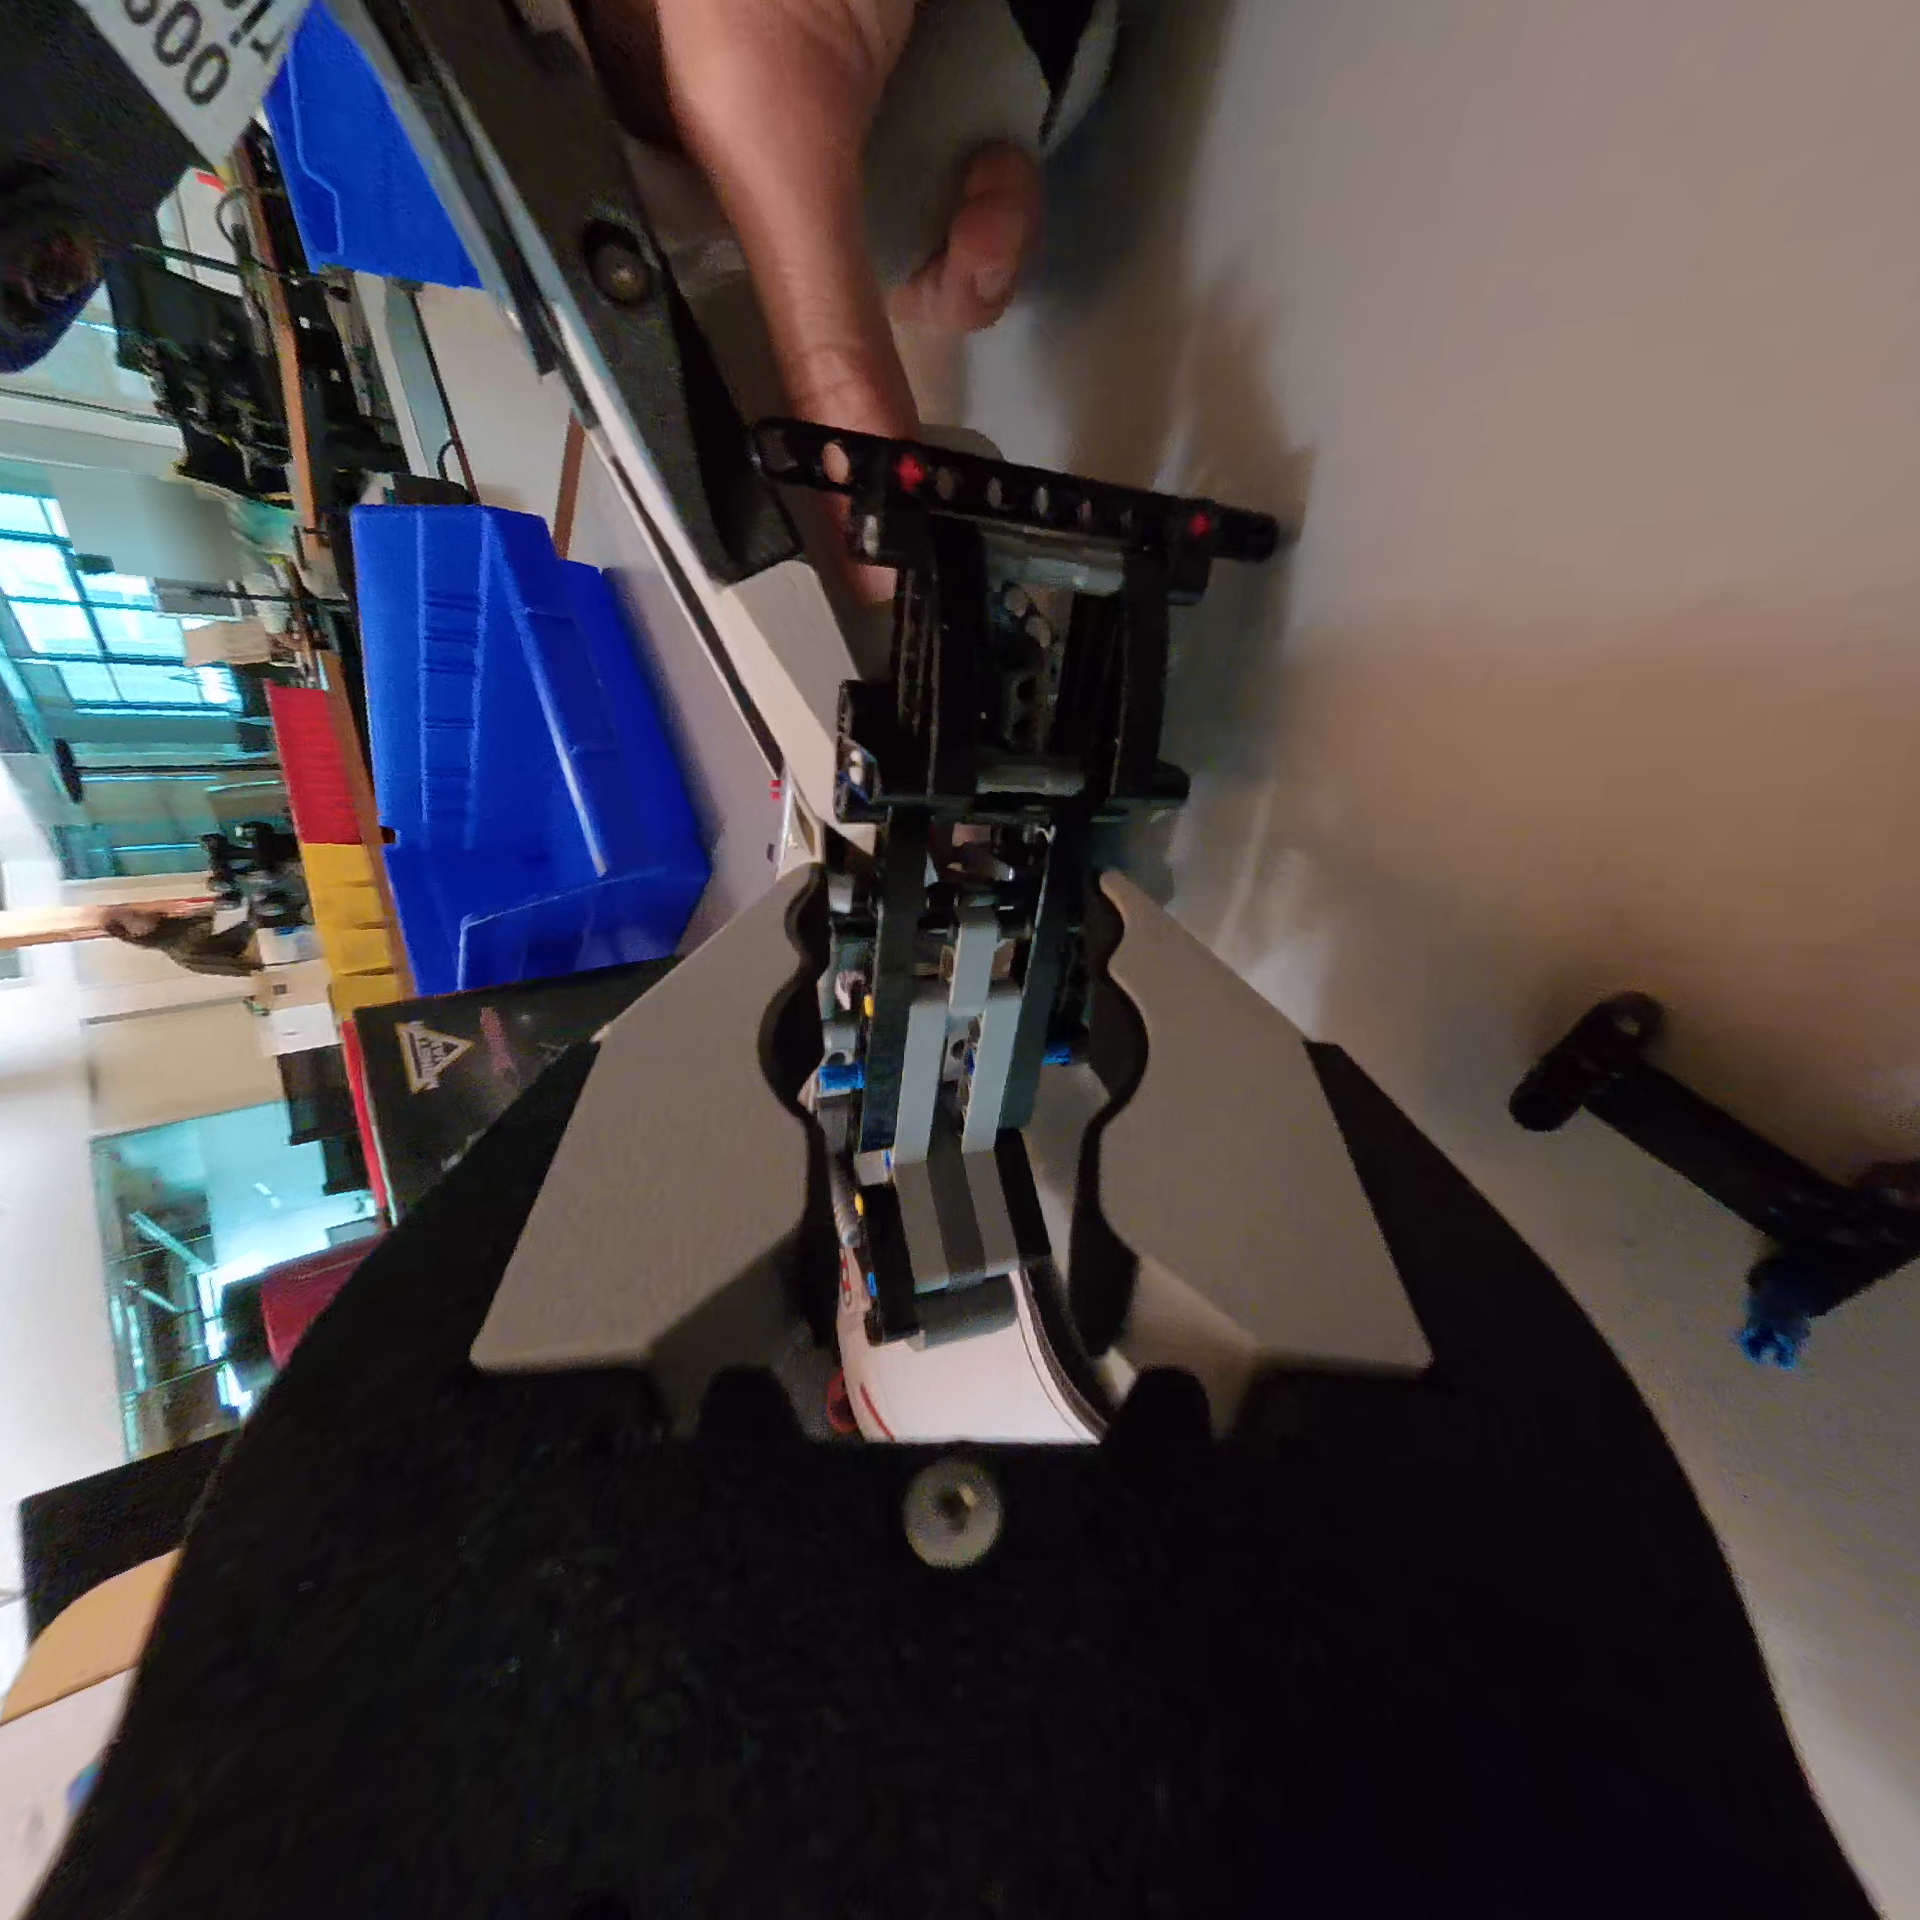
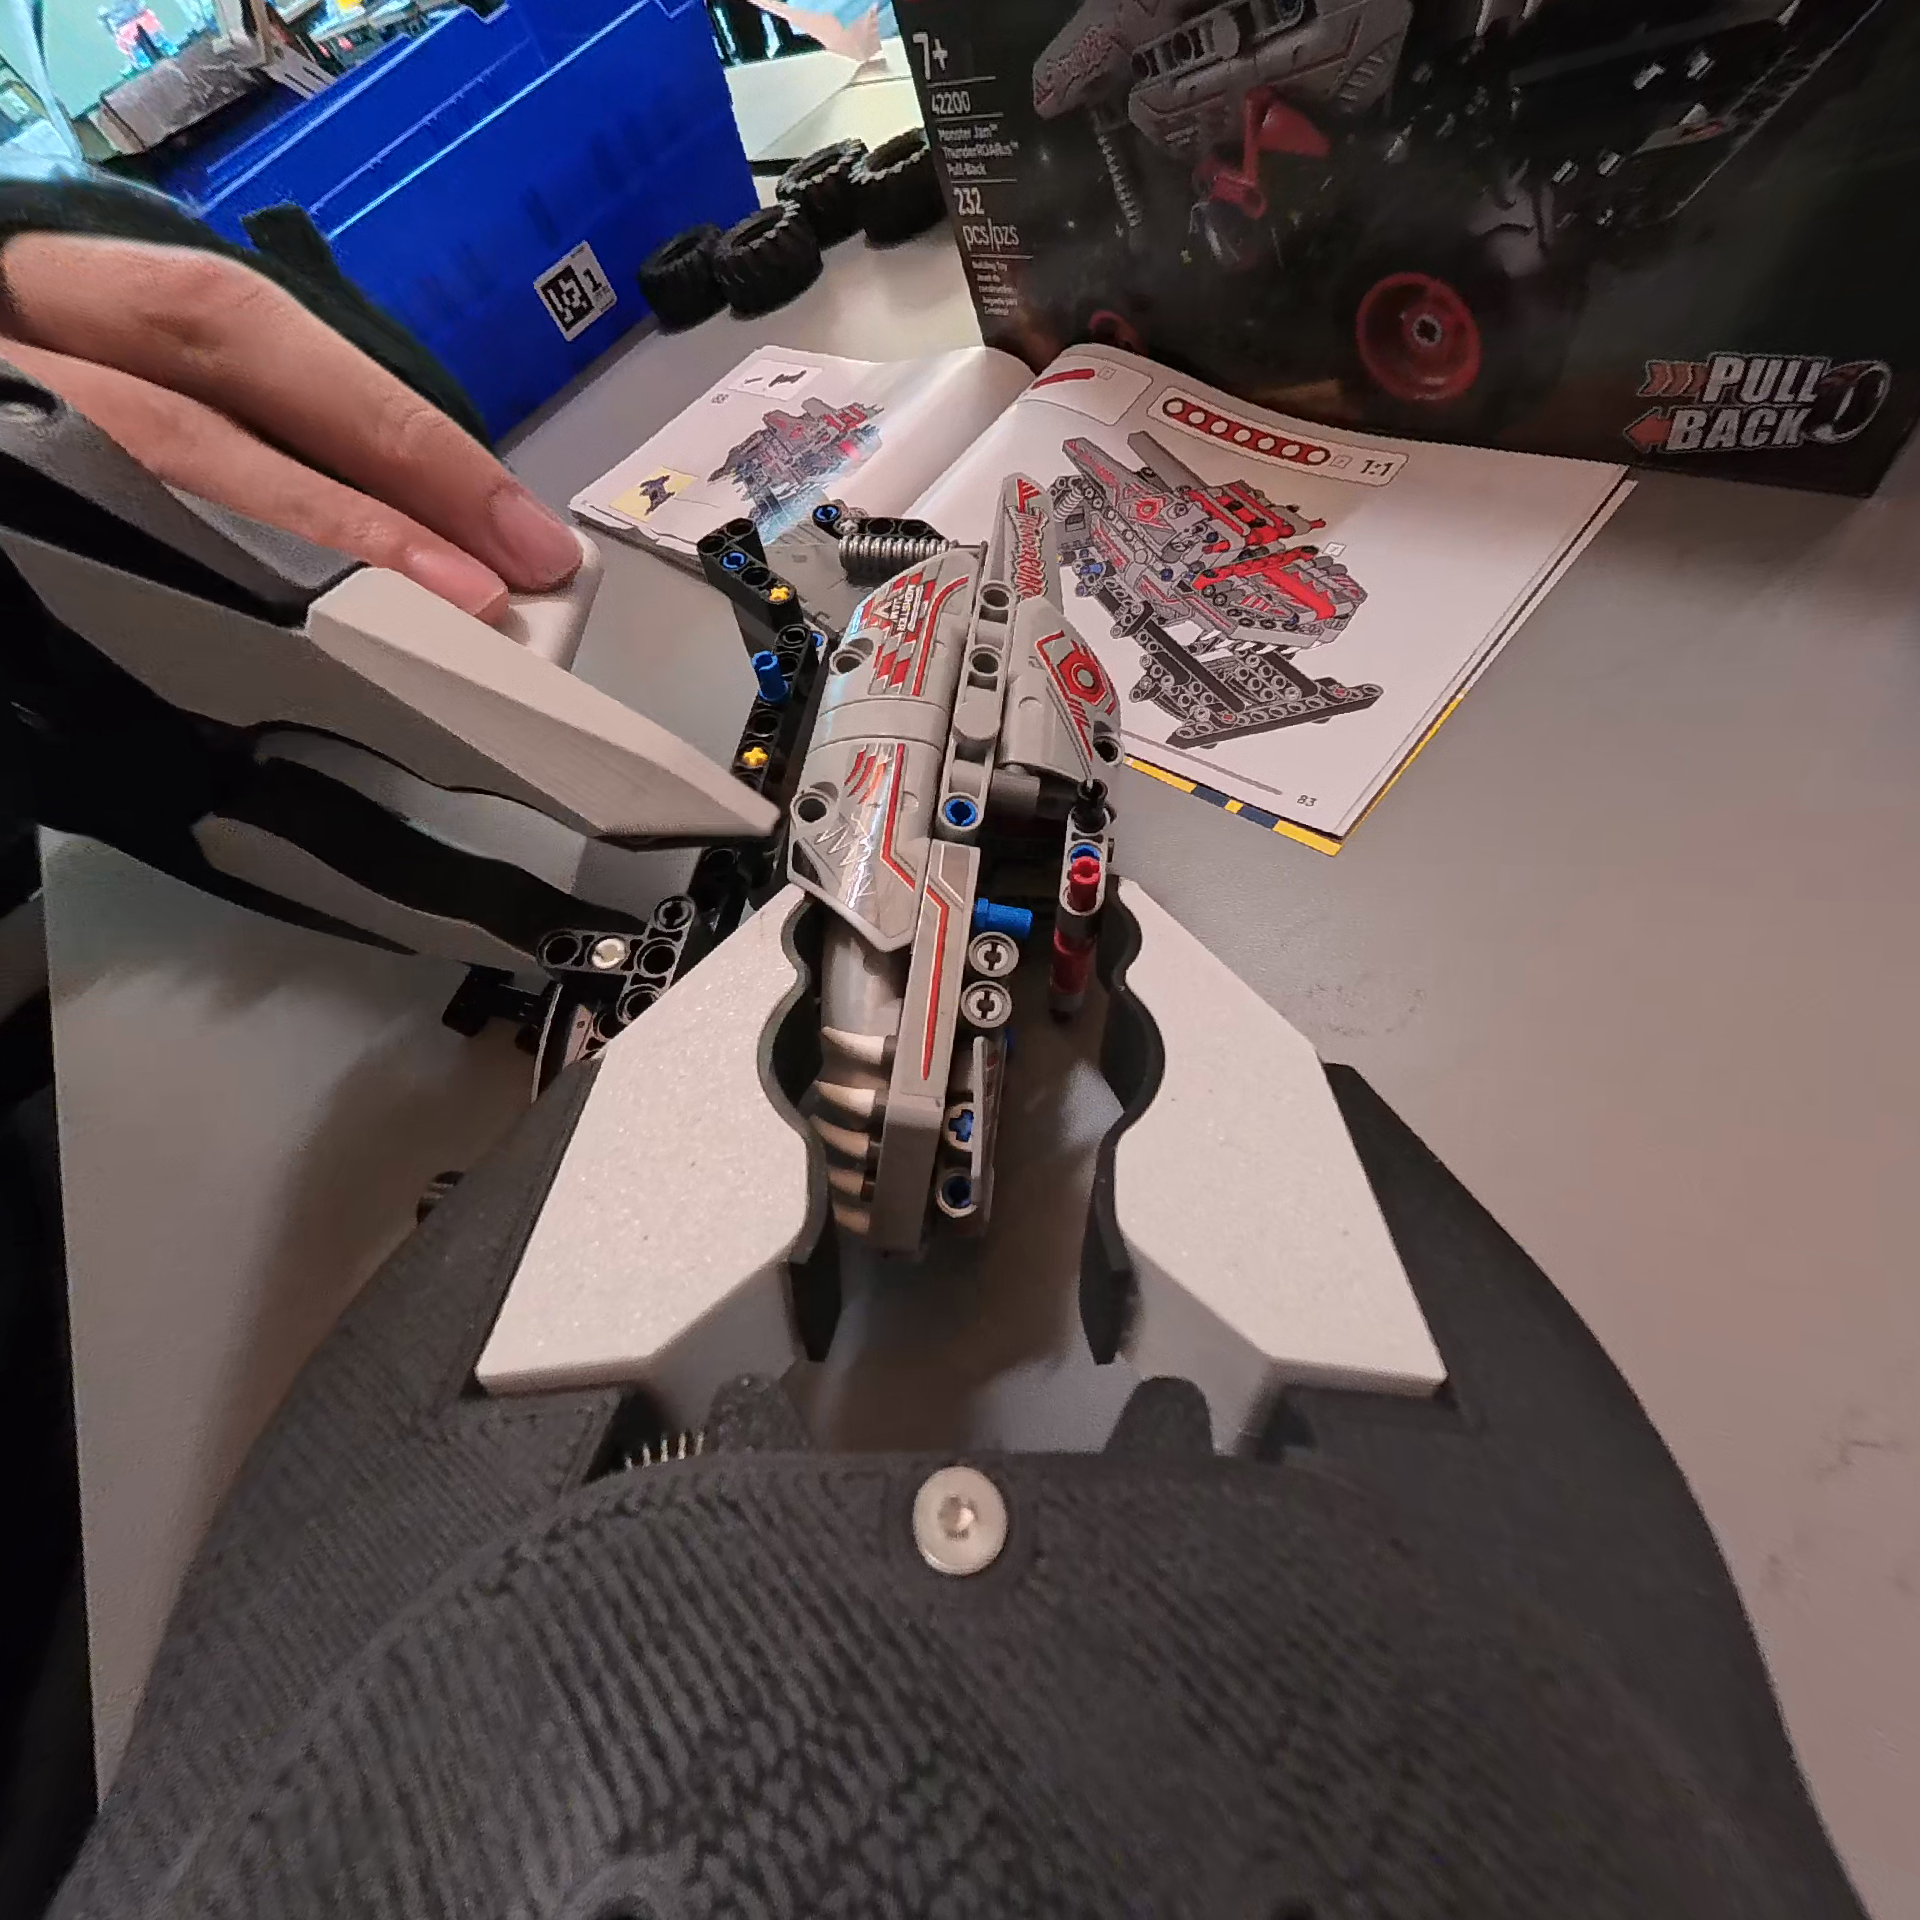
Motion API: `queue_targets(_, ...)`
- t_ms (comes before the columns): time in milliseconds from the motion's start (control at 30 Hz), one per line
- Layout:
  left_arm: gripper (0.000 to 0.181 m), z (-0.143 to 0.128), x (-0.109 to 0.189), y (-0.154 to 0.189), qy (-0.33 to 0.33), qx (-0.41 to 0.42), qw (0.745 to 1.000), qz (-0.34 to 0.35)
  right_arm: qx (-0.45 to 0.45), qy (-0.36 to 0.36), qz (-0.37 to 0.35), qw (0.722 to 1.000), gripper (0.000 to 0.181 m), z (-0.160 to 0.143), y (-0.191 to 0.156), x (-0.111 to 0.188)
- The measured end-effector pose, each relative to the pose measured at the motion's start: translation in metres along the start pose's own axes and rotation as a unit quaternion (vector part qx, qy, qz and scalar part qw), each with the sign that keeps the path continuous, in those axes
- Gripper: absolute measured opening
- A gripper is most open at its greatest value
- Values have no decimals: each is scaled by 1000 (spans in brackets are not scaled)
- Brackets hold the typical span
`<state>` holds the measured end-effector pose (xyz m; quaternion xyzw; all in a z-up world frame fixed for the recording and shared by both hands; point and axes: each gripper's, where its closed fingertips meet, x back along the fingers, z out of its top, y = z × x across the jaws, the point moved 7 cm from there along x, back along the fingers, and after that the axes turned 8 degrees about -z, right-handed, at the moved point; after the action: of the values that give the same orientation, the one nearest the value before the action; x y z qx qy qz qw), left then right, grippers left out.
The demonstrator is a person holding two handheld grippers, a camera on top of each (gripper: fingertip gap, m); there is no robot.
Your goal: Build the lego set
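The partly built grey, black and red plastic lego truck model [image 2: 914, 831] is off the table, held between both grippers, with its long axis running straight away from the right wrist camera, tilted slightly so its far end leans toward the open instruction booklet [image 2: 1195, 582]. Its upper shell is smooth curved grey panelling with red stripe and jagged-tooth stickers, while the underside, seen from the left wrist view [image 1: 977, 935], is a ladder of black perforated beams and matte grey liftarms ending in a black cross beam with red pins (blue and yellow pins dot the sides). The right gripper [image 2: 956, 1049], with white, grainy, scalloped fingers on a ribbed black body, is closed around the model's near end. The left gripper [image 1: 951, 1049], of the same build, likewise clamps the chassis from the other side, and its pale wedge-shaped finger [image 2: 582, 717] reaches the shell in the right view. A small black beam piece with a blue pin [image 1: 1704, 1174] lies apart on the smooth grey table [image 2: 1558, 1039]. Knobbly black rubber tyres [image 2: 769, 239] sit near the glossy dark cardboard set box [image 2: 1455, 208] and a blue plastic bin [image 2: 468, 187].
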<state>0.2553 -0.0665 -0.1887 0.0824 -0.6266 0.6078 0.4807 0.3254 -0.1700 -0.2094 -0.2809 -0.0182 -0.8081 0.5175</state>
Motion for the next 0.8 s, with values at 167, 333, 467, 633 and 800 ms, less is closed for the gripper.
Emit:
queue_targets(167,46,-2,4,-15,-27,13,1000,3,0,0,0,1000,51,0,0,0)
queue_targets(333,27,3,0,-15,-26,3,999,37,-1,0,1,1000,51,0,0,0)
queue_targets(467,21,5,-6,-11,-48,-1,997,57,0,0,0,1000,51,0,0,0)
queue_targets(633,19,5,-7,-10,-52,30,996,66,1,0,-2,1000,51,0,0,0)
queue_targets(800,19,5,-7,-8,-54,45,995,75,2,0,-3,1000,51,0,0,0)
